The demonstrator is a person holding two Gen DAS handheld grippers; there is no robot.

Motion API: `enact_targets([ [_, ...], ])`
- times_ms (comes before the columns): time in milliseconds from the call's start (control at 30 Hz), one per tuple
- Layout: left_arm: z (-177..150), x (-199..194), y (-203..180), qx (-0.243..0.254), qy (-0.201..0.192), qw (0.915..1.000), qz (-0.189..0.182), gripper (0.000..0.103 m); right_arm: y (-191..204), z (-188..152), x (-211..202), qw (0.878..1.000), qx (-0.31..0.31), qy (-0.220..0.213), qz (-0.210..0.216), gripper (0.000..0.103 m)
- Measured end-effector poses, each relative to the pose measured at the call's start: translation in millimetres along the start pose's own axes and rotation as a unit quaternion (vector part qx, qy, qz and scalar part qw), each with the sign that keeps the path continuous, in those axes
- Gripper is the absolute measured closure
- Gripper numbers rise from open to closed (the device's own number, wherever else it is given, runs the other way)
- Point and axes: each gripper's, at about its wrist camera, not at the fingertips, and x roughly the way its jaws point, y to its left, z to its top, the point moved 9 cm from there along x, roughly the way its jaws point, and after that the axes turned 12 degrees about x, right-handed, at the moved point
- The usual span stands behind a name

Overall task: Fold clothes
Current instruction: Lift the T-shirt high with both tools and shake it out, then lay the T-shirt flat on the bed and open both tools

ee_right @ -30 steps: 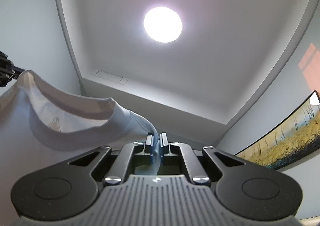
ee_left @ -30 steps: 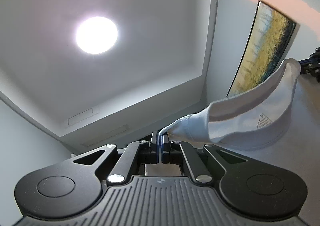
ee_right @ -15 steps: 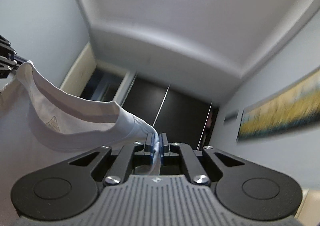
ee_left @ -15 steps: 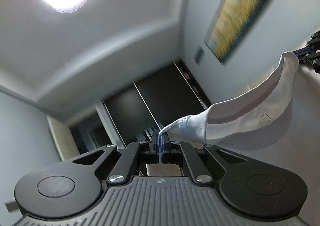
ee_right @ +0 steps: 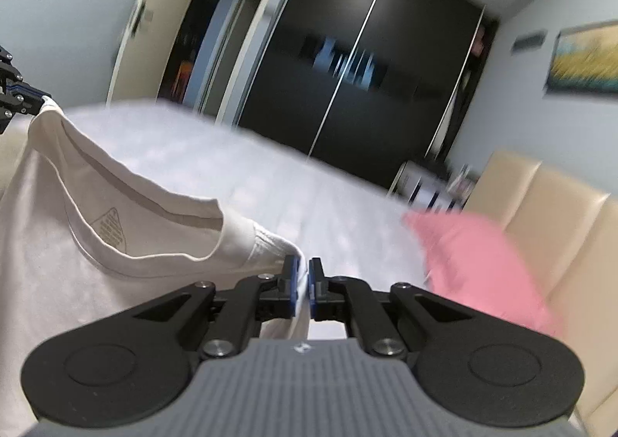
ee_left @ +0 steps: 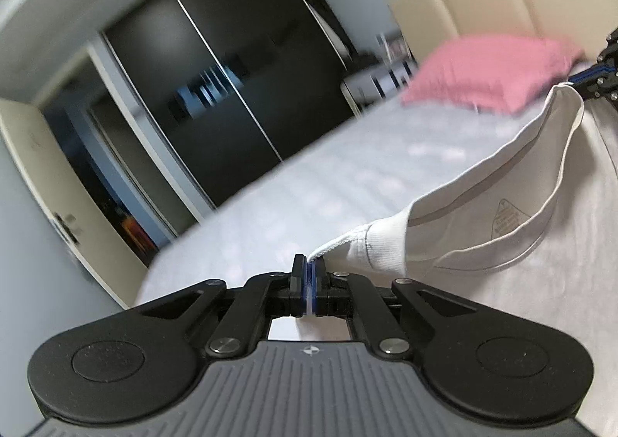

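Above the pale bed (ee_left: 293, 182), a white T-shirt (ee_left: 502, 205) is being held up in the air by its two shoulder corners, with the collar sagging open between them. On the side of the bed towards the dark wardrobe (ee_left: 239, 62), the left gripper (ee_left: 309, 274) is being kept fully clamped on a bunched tip of shoulder seam, the fabric being squeezed flat between the blue pads. On the side of the bed towards the pink pillow (ee_right: 475, 255), the right gripper (ee_right: 303, 278) is being kept nearly closed, with a thin fold of the other shoulder being pinched in the narrow slot between its jaws. At the far end of the collar in each view, the opposite gripper is being glimpsed at the frame edge, so the neckline is being stretched from one claw to the other over the bed.

The garment is being judged light, soft and limp: the collar is drooping in a curve, and the body is hanging loosely below the neckline towards the bed. No stiffness is being offered, so the shape is being given only by the two pinch points. The ribbed collar edge and shoulder seams are being judged the firmest places for a hold, since plain knit is likely to slip or stretch. The shirt is probably being brought to the bed for spreading flat, and even tension between the corners is being called for.
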Motion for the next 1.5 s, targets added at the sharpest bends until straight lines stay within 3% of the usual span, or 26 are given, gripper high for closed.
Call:
enact_targets([
  [167, -36.2, 59.0, -19.6, -0.027, 0.047, 0.9975, -0.046, 0.103, 18.3, -49.5, 84.7, 0.996, 0.025, 0.082, -0.005, 0.096],
  [333, -56.7, 91.5, -35.0, -0.039, 0.076, 0.9937, -0.071, 0.103, 37.4, -93.3, 132.3, 0.991, 0.034, 0.128, -0.011, 0.096],
  [467, -70.2, 111.8, -43.3, -0.083, 0.098, 0.9861, -0.106, 0.103, 27.3, -92.5, 160.0, 0.986, 0.063, 0.151, -0.01, 0.095],
  [600, -75.5, 112.5, -46.1, -0.107, 0.114, 0.978, -0.137, 0.091, 22.5, -87.9, 172.7, 0.984, 0.073, 0.16, -0.004, 0.085],
  [733, -75.8, 99.1, -27.3, -0.108, 0.105, 0.981, -0.121, 0.082, 14.4, -80.6, 158.0, 0.985, 0.073, 0.156, -0.001, 0.08],
  [867, -87.8, 81.0, -2.0, -0.114, 0.1, 0.983, -0.104, 0.064, 3.8, -77.6, 132.8, 0.982, 0.094, 0.164, 0.013, 0.073],
  [1000, -120.4, 65.4, 15.3, -0.105, 0.123, 0.983, -0.087, 0.061, 0.5, -94.1, 101.9, 0.974, 0.103, 0.198, 0.035, 0.068],
  [1100, -150.5, 54.0, 21.7, -0.126, 0.148, 0.9764, -0.094, 0.06, 0.5, -108.7, 82.3, 0.965, 0.111, 0.232, 0.055, 0.066],
  [1200, -174.9, 46.6, 18.2, -0.16, 0.168, 0.9657, -0.115, 0.054, 1.7, -119.3, 64.6, 0.952, 0.147, 0.259, 0.074, 0.054],
  [1333, -204.2, 49.7, -2.3, -0.179, 0.22, 0.9481, -0.145, 0.054, 6.0, -137.8, 50.7, 0.931, 0.19, 0.299, 0.092, 0.054],
  [1500, -216.5, 60.8, -11.7, -0.216, 0.236, 0.9353, -0.152, 0.054, 10.0, -168.9, 46.1, 0.908, 0.224, 0.342, 0.087, 0.056],
])
